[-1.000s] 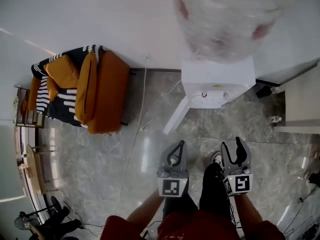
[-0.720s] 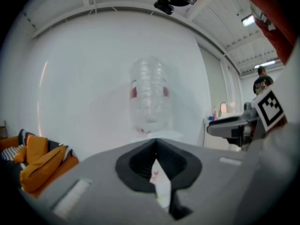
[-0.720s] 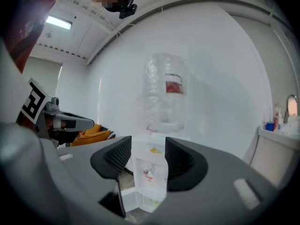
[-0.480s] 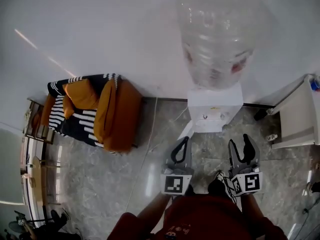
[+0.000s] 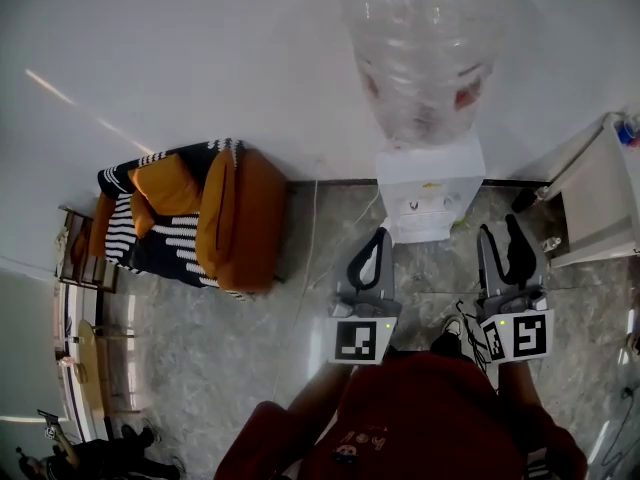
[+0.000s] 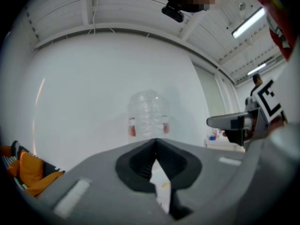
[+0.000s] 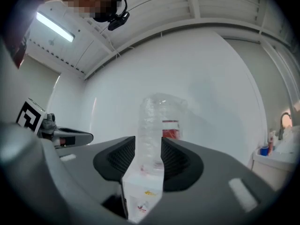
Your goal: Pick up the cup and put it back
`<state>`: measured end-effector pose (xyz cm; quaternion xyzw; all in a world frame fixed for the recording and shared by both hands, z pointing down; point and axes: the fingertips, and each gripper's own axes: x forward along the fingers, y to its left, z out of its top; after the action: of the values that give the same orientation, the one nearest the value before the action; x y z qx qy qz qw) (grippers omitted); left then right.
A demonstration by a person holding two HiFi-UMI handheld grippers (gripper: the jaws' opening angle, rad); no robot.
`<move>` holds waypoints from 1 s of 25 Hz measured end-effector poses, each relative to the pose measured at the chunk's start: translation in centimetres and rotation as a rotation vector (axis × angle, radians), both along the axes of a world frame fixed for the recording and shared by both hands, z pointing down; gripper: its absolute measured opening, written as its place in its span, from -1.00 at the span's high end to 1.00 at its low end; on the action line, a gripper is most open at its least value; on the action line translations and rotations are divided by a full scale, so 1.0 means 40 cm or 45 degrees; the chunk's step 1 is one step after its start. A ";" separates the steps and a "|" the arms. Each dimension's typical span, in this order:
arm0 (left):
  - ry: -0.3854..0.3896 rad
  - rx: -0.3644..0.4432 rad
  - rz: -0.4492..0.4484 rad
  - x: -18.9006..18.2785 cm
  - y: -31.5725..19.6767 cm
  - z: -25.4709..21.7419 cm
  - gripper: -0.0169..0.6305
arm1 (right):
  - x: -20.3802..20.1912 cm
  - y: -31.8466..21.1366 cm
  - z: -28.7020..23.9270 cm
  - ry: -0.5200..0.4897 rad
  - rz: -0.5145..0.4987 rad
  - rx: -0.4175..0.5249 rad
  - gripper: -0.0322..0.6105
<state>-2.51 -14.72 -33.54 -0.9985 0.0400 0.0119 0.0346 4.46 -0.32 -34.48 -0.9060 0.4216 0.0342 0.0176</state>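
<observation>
No cup shows in any view. A white water dispenser (image 5: 430, 193) with a large clear bottle (image 5: 425, 48) on top stands against the wall ahead. My left gripper (image 5: 376, 238) is held just short of its base on the left, jaws shut with the tips touching and nothing between them (image 6: 155, 142). My right gripper (image 5: 500, 230) is level with it on the right. Its jaws (image 7: 148, 146) stand apart and are closing with nothing between them. Through that gap I see the far-off bottle (image 7: 159, 114) and dispenser body (image 7: 140, 191).
An orange sofa (image 5: 235, 218) with a striped blanket stands at the left by the wall. A white cabinet (image 5: 600, 203) is at the right. A cable (image 5: 305, 258) runs over the grey marble floor. The person's legs and shoes are below the grippers.
Both grippers have moved forward, closer to the dispenser, as the person stepped in. The right jaws have narrowed a little. The left jaws stay shut.
</observation>
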 end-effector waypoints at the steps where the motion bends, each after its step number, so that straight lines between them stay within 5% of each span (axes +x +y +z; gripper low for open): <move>1: -0.006 0.015 0.004 0.000 0.001 -0.003 0.95 | -0.005 0.002 -0.002 0.012 0.004 -0.010 0.39; 9: -0.016 0.053 0.077 0.007 0.027 -0.015 0.95 | -0.041 0.019 0.006 0.032 0.005 -0.051 0.79; 25: -0.042 0.048 0.105 -0.020 0.061 0.008 0.95 | -0.067 0.021 0.036 0.003 -0.057 -0.092 0.85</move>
<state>-3.33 -12.28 -33.21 -0.9986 -0.0021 -0.0025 0.0536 1.77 0.52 -33.05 -0.8963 0.4428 0.0195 -0.0150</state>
